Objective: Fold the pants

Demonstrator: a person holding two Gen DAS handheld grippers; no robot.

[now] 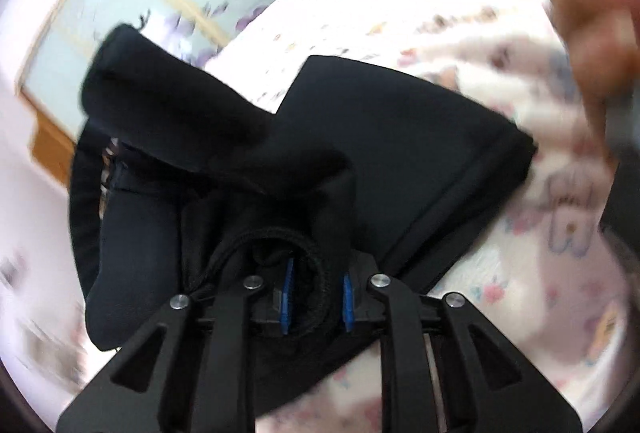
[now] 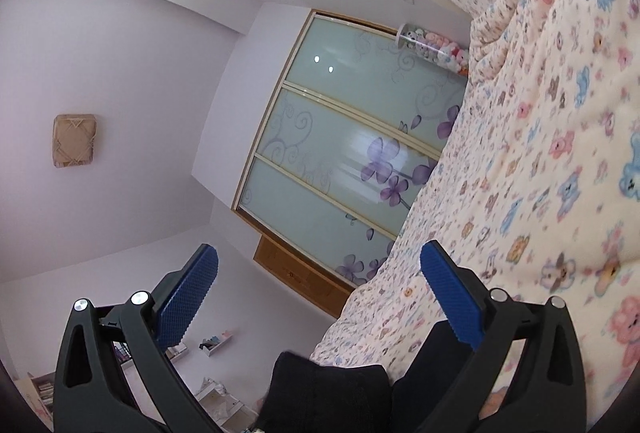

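Left gripper (image 1: pixel 316 297): pads nearly together, pinching a thick black hem of the pants (image 1: pixel 384 153). Pants lie bunched on the bed cover (image 1: pixel 540 273), one leg flat to the right, one humped up far left. Blurred hand (image 1: pixel 592 13) at far right. Right gripper (image 2: pixel 316 293): jaws wide apart, nothing between them, aimed at the wardrobe (image 2: pixel 344 153); dark cloth just below it.
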